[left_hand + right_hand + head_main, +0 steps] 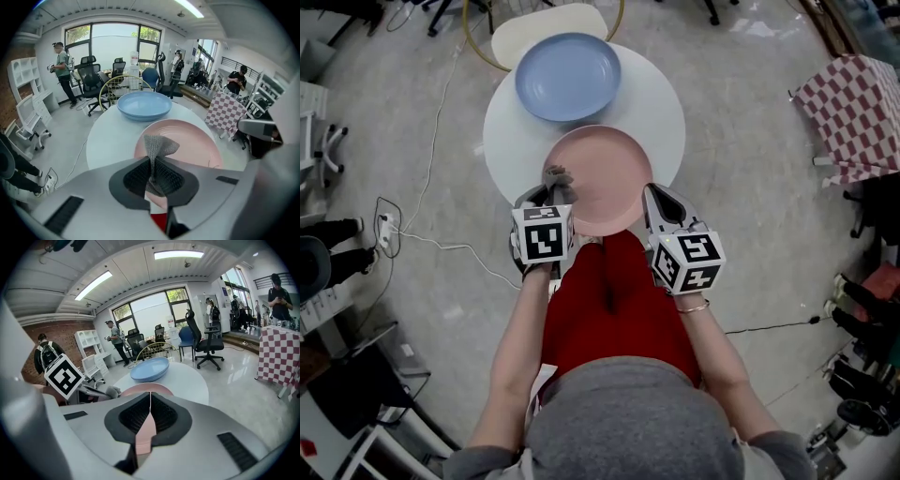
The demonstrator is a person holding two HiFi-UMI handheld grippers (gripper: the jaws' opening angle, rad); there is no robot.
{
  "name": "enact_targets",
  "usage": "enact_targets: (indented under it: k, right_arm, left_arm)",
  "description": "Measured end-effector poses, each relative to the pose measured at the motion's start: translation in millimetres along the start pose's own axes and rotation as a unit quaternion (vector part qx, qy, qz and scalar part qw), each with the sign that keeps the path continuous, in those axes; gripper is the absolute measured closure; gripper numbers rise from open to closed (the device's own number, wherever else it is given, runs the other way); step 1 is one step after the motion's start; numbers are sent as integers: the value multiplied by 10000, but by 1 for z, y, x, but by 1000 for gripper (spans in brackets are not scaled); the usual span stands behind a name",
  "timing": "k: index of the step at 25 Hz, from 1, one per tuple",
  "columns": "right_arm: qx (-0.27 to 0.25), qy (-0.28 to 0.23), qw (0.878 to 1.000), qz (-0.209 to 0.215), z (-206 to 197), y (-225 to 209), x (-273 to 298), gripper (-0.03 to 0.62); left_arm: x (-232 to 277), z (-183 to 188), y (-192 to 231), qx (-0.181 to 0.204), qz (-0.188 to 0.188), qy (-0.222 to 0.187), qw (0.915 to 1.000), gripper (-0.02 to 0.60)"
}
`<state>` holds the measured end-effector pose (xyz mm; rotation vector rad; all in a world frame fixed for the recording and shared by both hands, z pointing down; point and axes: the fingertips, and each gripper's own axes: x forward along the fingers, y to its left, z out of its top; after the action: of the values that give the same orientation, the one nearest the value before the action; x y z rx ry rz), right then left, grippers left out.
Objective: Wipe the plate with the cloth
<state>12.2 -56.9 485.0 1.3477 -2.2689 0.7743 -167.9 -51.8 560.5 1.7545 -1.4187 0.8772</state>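
Observation:
A pink plate (600, 178) is held over the near edge of the round white table (661, 112). My right gripper (660, 212) is shut on its right rim; in the right gripper view the pink plate (146, 430) edge runs between the jaws. My left gripper (553, 190) is shut on a grey knitted cloth (558, 176), which sticks up at the plate's left rim. In the left gripper view the cloth (158, 149) stands out of the jaws over the pink plate (187, 140).
A blue plate (568, 75) lies at the table's far side, with a cream chair (546, 28) beyond it. A red-checked cloth (853, 117) hangs at the right. Cables (441, 246) run over the floor at the left. Office chairs and people stand far back.

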Motion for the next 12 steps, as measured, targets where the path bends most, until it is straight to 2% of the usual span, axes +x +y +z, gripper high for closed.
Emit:
enact_targets:
  k: [5,12]
  right_arm:
    - [85,-84,9998,-182,-5,-7,-19,565]
    - [351,-217,9976,-548,-5,-46,-48,565]
  left_arm:
    - [-2,10,-32,15,-498,-171,9986,548]
    - [15,22,-108,448,-1120,17,9927,548]
